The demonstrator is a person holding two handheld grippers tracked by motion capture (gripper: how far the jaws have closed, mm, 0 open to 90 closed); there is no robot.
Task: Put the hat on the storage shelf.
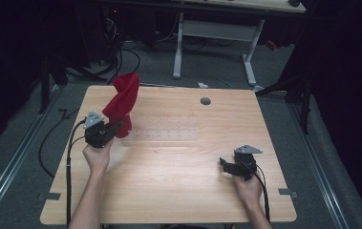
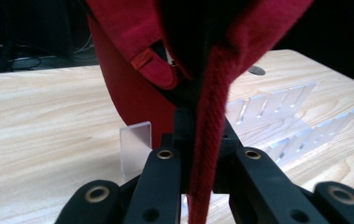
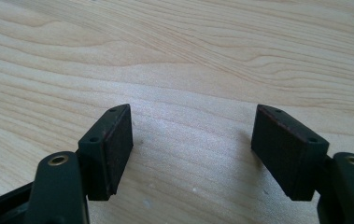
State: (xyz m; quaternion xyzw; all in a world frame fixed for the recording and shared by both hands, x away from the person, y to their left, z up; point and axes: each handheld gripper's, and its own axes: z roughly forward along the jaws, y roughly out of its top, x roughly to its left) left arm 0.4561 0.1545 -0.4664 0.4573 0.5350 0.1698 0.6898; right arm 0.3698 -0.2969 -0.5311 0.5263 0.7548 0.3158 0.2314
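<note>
Red fabric cap (image 1: 121, 102), soft, with a strap at the back, pinched by its edge between the pressed-together jaws of the left gripper (image 1: 116, 128) and held upright over the rear left part of the light wooden table (image 1: 178, 181). Long axis near vertical: crown uppermost, lower edge at or just above the tabletop, contact not determinable. In the left gripper view, thick red seam (image 2: 207, 154) running straight down between the two black jaws, cap body (image 2: 132, 88) hanging directly ahead of them. Clear plastic slotted rack (image 2: 277, 126) lying flat on the table just beyond and to the right of the cap, seen from above as a pale strip (image 1: 164, 134) toward the table centre; small clear upright tab (image 2: 135, 148) directly below the cap. No item visible in the rack slots. Right gripper (image 1: 227, 164) resting low over the front right of the table, well apart from the cap, jaws spread wide with bare wood between the pads (image 3: 118, 149). Left hand nearer by far. Judged next move: lowering and seating the cap on or beside the rack, dependent on keeping the vertical axis aligned over the tab.
</note>
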